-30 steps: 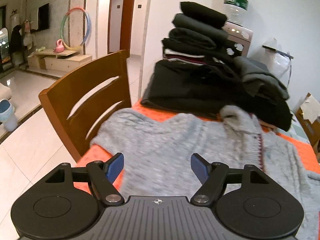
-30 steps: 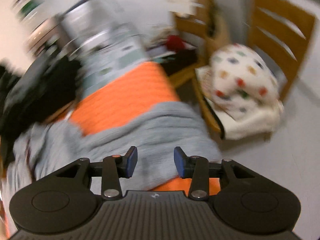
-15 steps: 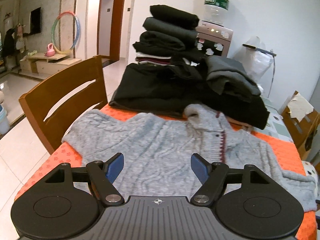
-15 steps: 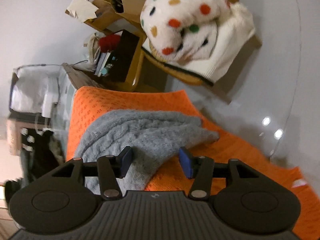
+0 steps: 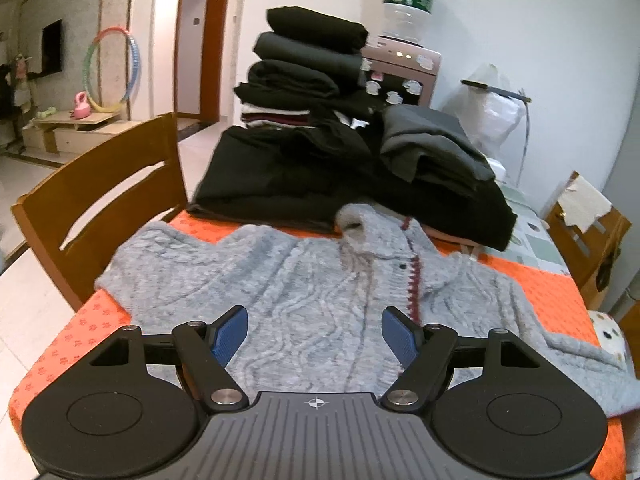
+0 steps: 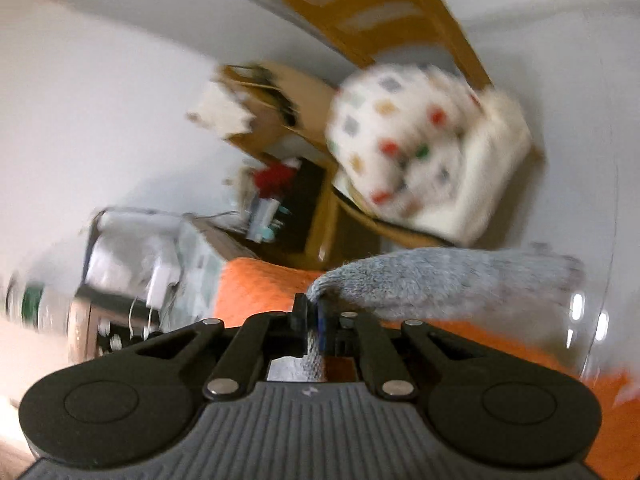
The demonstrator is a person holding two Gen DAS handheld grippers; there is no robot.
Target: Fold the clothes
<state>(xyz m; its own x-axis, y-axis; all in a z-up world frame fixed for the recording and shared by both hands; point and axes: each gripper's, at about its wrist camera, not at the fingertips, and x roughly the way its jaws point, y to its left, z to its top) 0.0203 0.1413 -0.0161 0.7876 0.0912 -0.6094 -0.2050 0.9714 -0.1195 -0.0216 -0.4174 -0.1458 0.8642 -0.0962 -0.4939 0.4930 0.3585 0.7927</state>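
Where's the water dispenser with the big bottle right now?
In the left wrist view, the water dispenser stands against the far wall, top centre, just right of and behind the stack of folded dark clothes on the table.

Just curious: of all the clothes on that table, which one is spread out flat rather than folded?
The grey knitted cardigan, lying open on the orange tablecloth; the dark clothes behind are folded and stacked.

One grey cardigan (image 5: pixel 304 280); one dark clothes pile (image 5: pixel 320 120); two wooden chairs (image 5: pixel 100 200).
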